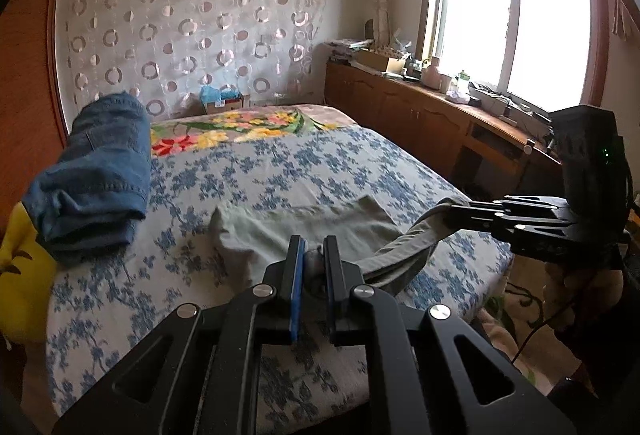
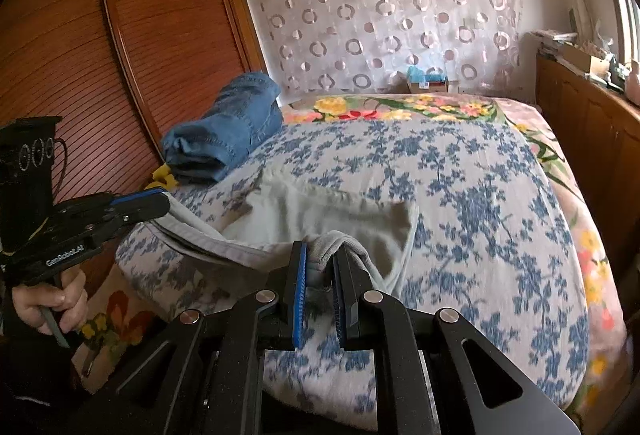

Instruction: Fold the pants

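**Grey-green pants lifted by both tongs over a flowered bed**

A folded pair of blue jeans [image 1: 96, 175] lies at the far left of the bed, against a reddish wooden wardrobe [image 2: 80, 35] with slatted doors. Something yellow [image 1: 20, 275] sits just beneath and beside the jeans. At the head of the bed rests a small cardboard box [image 1: 224, 103] with blue material on top. None of these lies between the tongs and the pants; the jeans are near the far end of the pants but apart from them.

The pale grey-green pants [image 1: 304, 231] lie across the near part of the bed. The left tongs [image 1: 314, 255] are pressed together, pinching a bunched edge of the cloth. The right tongs [image 2: 320, 263] are likewise pinched on a fold of it. The edge between the two sags in a raised band, while the rest trails flat on the bed. A hand [image 2: 48, 299] grips the left tool's handle.

The bed [image 2: 480, 195] wears a pale cover with blue flower sprigs, and a brighter floral blanket [image 1: 240, 127] shows at the head. A sheer curtain [image 1: 192, 27] with ring patterns covers the back wall. Along the right wall runs a long wooden counter [image 1: 420, 107] cluttered with small items, under a bright window [image 1: 516, 19].
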Motion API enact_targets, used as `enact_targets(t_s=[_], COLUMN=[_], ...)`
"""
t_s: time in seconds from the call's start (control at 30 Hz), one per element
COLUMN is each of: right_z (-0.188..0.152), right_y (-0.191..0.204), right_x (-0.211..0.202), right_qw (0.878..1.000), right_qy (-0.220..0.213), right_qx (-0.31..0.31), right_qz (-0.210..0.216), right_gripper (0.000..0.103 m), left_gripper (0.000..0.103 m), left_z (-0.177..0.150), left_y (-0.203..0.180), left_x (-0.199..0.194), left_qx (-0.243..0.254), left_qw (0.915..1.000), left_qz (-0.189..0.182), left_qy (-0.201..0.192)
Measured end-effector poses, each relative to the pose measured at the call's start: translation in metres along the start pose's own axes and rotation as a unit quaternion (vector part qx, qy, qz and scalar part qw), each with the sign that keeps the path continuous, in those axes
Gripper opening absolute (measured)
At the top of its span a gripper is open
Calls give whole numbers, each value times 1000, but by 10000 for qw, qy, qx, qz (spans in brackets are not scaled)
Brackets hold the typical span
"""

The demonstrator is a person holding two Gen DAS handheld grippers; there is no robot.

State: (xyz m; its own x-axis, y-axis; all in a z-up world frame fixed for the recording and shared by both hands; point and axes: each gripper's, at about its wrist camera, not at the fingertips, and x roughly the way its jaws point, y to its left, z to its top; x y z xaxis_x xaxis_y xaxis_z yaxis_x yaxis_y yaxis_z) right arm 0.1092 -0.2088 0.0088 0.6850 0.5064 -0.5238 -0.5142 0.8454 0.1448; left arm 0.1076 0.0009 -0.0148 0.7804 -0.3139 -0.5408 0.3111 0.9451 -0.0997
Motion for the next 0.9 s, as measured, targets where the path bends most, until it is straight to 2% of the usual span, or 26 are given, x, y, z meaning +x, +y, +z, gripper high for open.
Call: enact_targets(t_s=[0.33, 0.77, 0.87, 0.9], right_z=[21, 27, 28, 28], right_y=[-18, -25, -27, -26], right_x=[42, 95, 103, 106], right_qw=[9999, 9991, 9989, 9987], right_qy=[-74, 275, 318, 341], right_qx=[74, 236, 264, 228], right_qz=[-90, -208, -237, -317], right_gripper=[12, 12, 12, 12], left_gripper=[10, 10, 15, 20], left_z=[27, 23, 21, 21], left_y=[18, 18, 20, 20], left_x=[29, 44, 44, 41], left_qx=[-23, -61, -115, -107], left_qw=[9999, 9997, 9994, 9995], left_qz=[157, 134, 98, 84], left_qy=[5, 202, 316, 289])
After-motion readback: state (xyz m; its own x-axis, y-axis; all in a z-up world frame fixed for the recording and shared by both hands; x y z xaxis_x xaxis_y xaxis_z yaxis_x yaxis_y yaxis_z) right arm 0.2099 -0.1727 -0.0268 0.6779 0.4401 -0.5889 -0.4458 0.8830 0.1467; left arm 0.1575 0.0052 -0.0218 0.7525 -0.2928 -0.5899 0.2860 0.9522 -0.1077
